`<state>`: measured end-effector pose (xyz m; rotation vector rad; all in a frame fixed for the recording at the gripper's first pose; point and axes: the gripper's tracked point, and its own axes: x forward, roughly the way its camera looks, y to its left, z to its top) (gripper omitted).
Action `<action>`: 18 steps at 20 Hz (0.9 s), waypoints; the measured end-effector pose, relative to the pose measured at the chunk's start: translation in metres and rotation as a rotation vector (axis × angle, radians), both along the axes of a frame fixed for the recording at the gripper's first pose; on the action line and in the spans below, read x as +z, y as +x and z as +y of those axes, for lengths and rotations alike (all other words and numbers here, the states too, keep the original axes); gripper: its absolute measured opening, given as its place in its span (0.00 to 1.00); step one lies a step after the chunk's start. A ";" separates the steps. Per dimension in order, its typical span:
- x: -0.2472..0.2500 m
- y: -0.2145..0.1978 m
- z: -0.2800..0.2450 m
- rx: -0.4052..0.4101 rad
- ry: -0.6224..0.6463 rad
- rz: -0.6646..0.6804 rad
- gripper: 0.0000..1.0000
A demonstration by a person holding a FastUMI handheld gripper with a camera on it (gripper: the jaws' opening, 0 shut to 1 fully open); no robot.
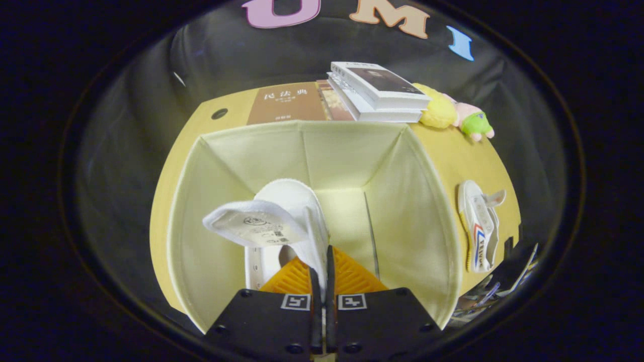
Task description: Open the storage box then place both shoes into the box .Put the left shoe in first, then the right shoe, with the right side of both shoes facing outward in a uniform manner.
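Note:
An open cream fabric storage box [211,201] stands on the yellow table [468,156], and I look down into it. My gripper [322,264] hangs over the box's inside, shut on the edge of a white canvas shoe [287,201]. The shoe's tongue, with a printed label [259,226], flops out to the left. The shoe hangs inside the box, toe toward the far wall. A second white shoe [478,226], with red and blue stripes on its side, lies on the table to the right of the box, outside it.
Behind the box lie a brown book [287,103] and a stack of white books [377,93]. A yellow plush toy [437,110] and a pink and green one [475,123] sit at the back right. Dark items [508,274] lie near the striped shoe.

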<state>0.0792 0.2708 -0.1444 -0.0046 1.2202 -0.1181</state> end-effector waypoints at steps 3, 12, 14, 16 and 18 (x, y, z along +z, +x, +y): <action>-0.006 0.000 0.002 0.002 -0.001 0.025 0.11; 0.033 -0.012 0.013 0.076 0.095 -0.059 0.69; 0.059 -0.014 0.008 0.092 0.127 -0.113 0.85; 0.087 -0.017 -0.005 0.096 0.135 -0.176 1.00; 0.117 -0.017 -0.023 0.091 0.140 -0.250 1.00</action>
